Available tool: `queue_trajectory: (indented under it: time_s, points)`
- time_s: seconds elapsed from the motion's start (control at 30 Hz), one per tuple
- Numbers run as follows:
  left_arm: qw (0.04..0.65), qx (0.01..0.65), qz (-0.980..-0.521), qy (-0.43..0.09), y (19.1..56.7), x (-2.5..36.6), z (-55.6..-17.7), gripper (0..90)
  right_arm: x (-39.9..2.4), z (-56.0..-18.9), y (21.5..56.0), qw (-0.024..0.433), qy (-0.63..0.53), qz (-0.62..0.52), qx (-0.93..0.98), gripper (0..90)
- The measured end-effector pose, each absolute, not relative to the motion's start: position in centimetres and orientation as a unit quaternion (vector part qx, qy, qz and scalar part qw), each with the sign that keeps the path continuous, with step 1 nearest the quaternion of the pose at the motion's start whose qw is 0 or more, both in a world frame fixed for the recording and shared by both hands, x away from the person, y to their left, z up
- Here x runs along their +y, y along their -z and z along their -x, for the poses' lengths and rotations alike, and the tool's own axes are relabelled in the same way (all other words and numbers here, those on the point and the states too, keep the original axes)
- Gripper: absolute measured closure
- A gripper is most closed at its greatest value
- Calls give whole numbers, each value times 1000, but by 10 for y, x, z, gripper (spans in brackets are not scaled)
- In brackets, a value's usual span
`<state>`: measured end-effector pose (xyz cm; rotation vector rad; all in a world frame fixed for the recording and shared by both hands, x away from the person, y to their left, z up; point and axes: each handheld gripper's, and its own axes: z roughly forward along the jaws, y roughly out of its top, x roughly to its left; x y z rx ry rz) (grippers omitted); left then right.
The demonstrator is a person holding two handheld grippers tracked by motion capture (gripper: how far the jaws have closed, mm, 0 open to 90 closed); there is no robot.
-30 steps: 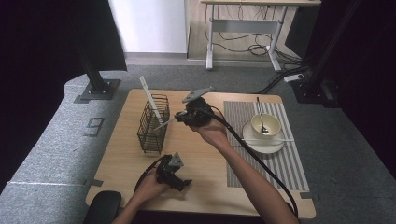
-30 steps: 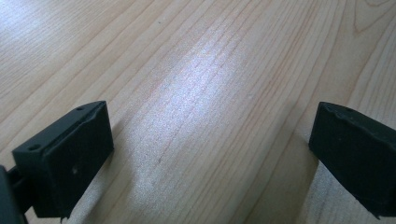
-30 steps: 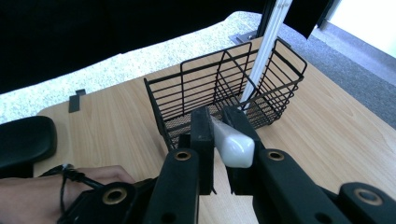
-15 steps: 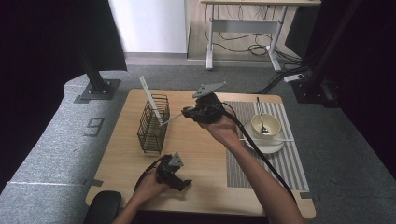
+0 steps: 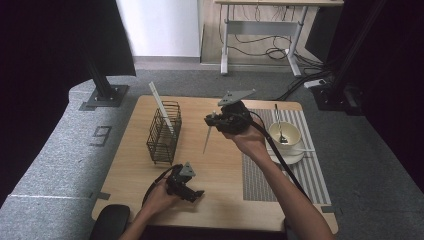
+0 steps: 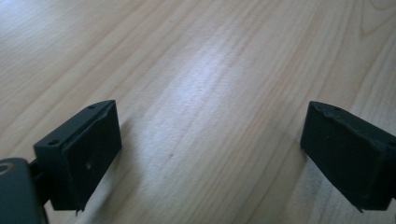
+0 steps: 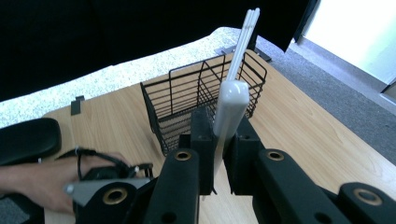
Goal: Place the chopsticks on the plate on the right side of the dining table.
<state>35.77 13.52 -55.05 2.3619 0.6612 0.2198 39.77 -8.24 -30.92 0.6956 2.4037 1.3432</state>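
In the right gripper view, the white utensil (image 7: 229,112) disappears between the right tool's (image 7: 218,154) jaws, so its lower end is hidden, and its kind is unclear. In the high view, its tip (image 5: 205,148) is too thin to make out. The left gripper view cuts off both jaws of the left tool (image 6: 210,154) at the bottom edge. The bowl's (image 5: 286,134) contents are too small to tell.

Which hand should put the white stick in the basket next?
The right. Its gripper is already shut on the white stick, up in the air beside the basket. The left gripper sits open and empty, low on the table near the person.
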Motion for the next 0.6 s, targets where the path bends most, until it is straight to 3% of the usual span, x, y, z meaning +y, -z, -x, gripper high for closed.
queue_trajectory:
  time_s: [0.17, 0.37, 0.6]
  points:
    - [346, 262, -897, -85, 541, 138, -359, 123, -88, -394, 314, 150, -461, -242, 841, 822]
    - [373, 241, -895, -47, 530, 138, -360, 88, -93, -388, 322, 146, -450, -237, 849, 821]
    - [398, 222, -889, -47, 521, 132, -359, 164, -95, -378, 331, 133, -436, -228, 860, 821]
